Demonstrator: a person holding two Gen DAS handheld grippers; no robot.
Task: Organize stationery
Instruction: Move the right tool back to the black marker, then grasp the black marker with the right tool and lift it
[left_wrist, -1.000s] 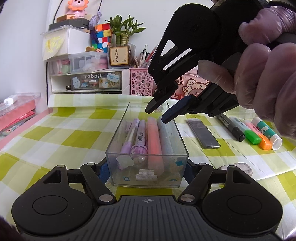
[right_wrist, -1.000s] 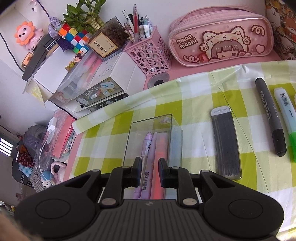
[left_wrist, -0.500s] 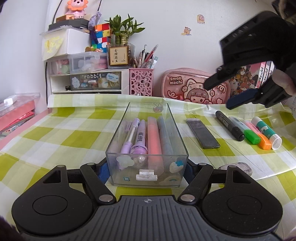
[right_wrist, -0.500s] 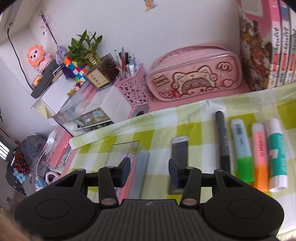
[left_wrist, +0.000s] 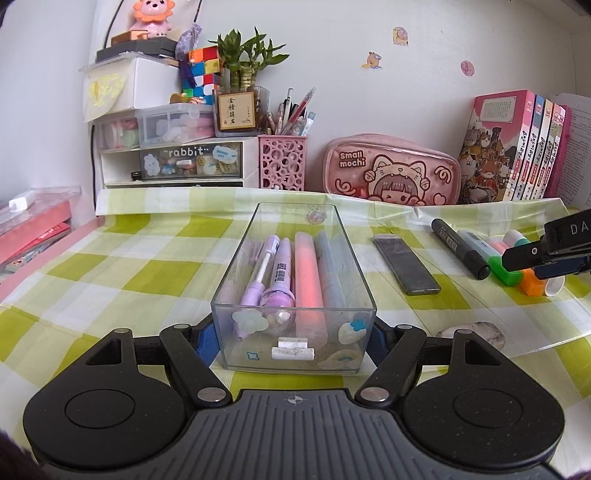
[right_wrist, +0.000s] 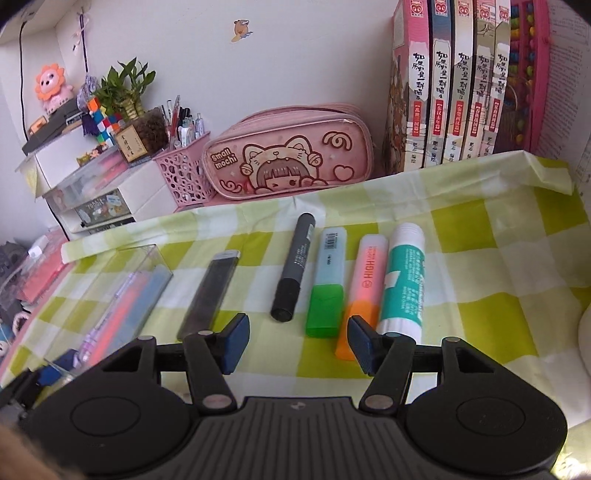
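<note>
My left gripper (left_wrist: 293, 338) sits low centre in its view, jaws clamped on the near end of the clear hard-walled rectangular box (left_wrist: 295, 258). Inside lie slim purple pens (left_wrist: 275, 273), a pink highlighter (left_wrist: 308, 275) and a grey-blue one.

Right gripper (right_wrist: 297, 339): jaws opening, nothing between them. Just beyond, mid-frame on the glossy green-checked table (right_wrist: 480, 314), in a row: flat dark lead case (right_wrist: 208, 291), round black marker (right_wrist: 293, 267), blocky green-capped highlighter (right_wrist: 327, 284), orange highlighter (right_wrist: 364, 291), cylindrical teal glue stick (right_wrist: 402, 282). Farthest back, a padded pink pencil case (right_wrist: 291, 155).
</note>
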